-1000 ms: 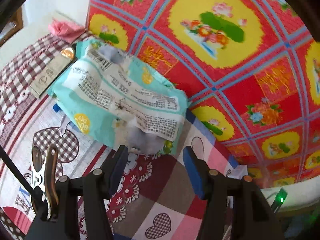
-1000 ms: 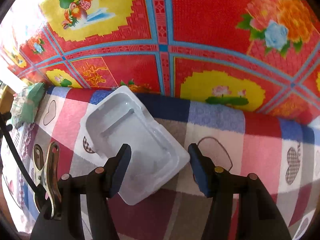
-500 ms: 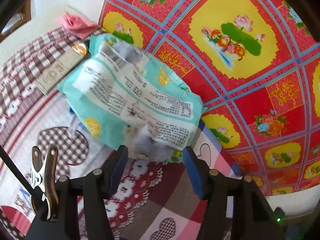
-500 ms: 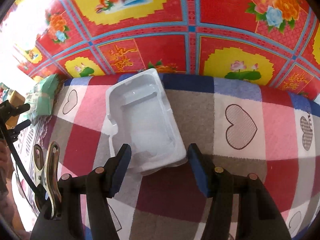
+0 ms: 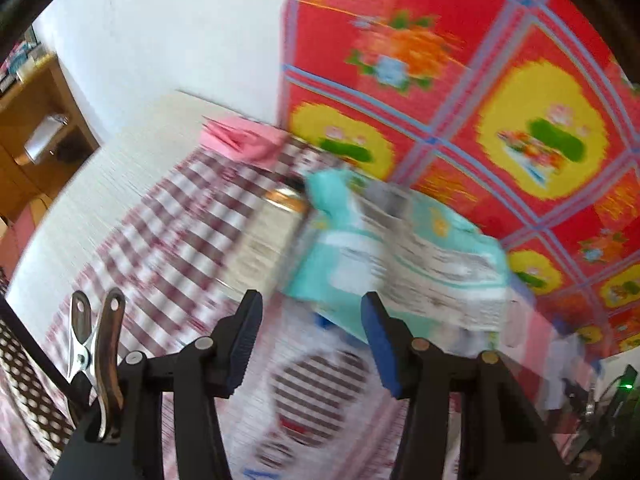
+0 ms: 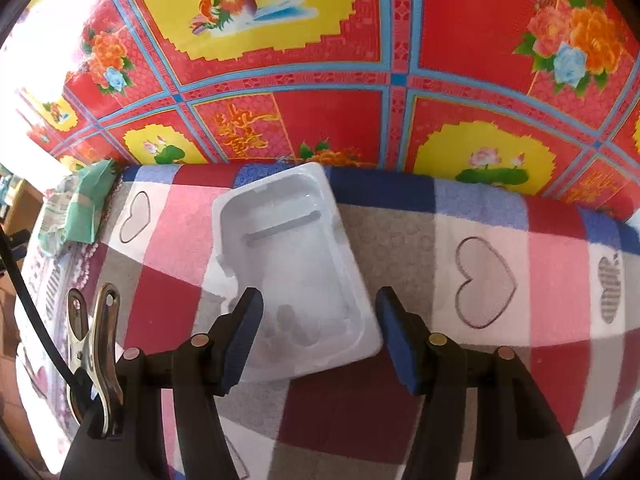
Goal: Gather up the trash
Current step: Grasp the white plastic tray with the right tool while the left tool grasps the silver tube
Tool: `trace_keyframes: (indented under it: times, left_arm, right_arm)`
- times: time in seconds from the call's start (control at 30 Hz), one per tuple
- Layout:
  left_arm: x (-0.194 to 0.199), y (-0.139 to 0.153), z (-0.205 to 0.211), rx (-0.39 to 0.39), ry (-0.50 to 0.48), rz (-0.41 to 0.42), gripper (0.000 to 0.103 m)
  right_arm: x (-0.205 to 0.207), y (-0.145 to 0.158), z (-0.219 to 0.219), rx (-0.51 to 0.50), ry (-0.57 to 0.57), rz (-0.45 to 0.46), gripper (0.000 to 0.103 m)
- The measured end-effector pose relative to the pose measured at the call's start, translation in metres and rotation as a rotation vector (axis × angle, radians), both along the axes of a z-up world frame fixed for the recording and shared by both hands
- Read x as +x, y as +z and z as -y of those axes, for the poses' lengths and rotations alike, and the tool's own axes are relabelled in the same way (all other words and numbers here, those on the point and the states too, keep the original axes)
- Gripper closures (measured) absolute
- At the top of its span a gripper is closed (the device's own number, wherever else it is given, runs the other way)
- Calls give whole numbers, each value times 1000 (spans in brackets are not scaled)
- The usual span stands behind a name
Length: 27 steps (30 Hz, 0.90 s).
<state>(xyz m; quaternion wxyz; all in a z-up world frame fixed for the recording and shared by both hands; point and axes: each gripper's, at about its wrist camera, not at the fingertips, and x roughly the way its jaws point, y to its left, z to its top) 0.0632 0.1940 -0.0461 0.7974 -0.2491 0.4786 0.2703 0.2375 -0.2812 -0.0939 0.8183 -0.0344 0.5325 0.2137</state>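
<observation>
The right gripper (image 6: 318, 330) is poised over a white plastic tray (image 6: 294, 268), pointing steeply down. Its fingers stand apart, and the tray's near end lies in the gap between them. No pad visibly presses on it, so the tray appears to rest on the cloth, not held. This stance suggests a grasp across the tray's short width is being lined up.

The left gripper (image 5: 310, 338) is empty, and its jaws are closing with nothing between them. The teal wipes packet (image 5: 400, 256) lies crumpled beyond the fingertips and to their right. A flat beige box (image 5: 268, 240) lies just left of the packet, beyond the left finger; whether the two touch cannot be told through the blur. The packet is probably this hand's target, though the closing looks premature.

The packet also shows in the right wrist view, far to the left of the fingers, well apart from the tray.

The surface is a bed under a checked heart-print cover (image 6: 480, 280), soft and uneven. A red floral cloth (image 6: 460, 60) hangs behind it. A white wall (image 5: 160, 40) and a wooden shelf unit (image 5: 36, 128) stand beyond the left finger. A pink cloth (image 5: 244, 140) lies at the far edge.
</observation>
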Motion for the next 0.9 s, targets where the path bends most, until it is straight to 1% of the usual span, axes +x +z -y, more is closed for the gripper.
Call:
trace_keyframes:
  times: [0.07, 0.13, 0.23, 0.3, 0.37, 0.43, 0.6, 0.67, 0.87, 0.9]
  left_arm:
    - [1, -4, -14, 35, -2, -28, 50]
    - [7, -12, -28, 58, -14, -64, 53]
    - [17, -28, -40, 71, -59, -120, 54]
    - [23, -37, -48, 61, -64, -147, 54]
    - [25, -42, -55, 21, -69, -141, 54]
    - [29, -45, -57, -1, -83, -128, 54]
    - [38, -56, -62, 13, -121, -172, 54]
    - [39, -56, -62, 50, -133, -164, 53]
    - [44, -57, -65, 56, -141, -148, 51]
    - [42, -61, -70, 58, -144, -144, 53]
  right_arm:
    - [0, -4, 0, -5, -12, -10, 46]
    - [0, -6, 1, -4, -18, -9, 48]
    - [0, -7, 0, -8, -20, -7, 48]
    - [-1, -7, -1, -12, -23, -3, 48]
    - [-2, -8, -2, -15, -32, 3, 48]
    - [-3, -8, -3, -17, -40, 9, 48]
    - [-2, -10, -10, -29, -37, 8, 48]
    - [-2, -11, -13, -37, -32, 8, 48]
    - [0, -13, -22, -77, -17, 19, 46]
    - [0, -13, -24, -80, -17, 21, 46]
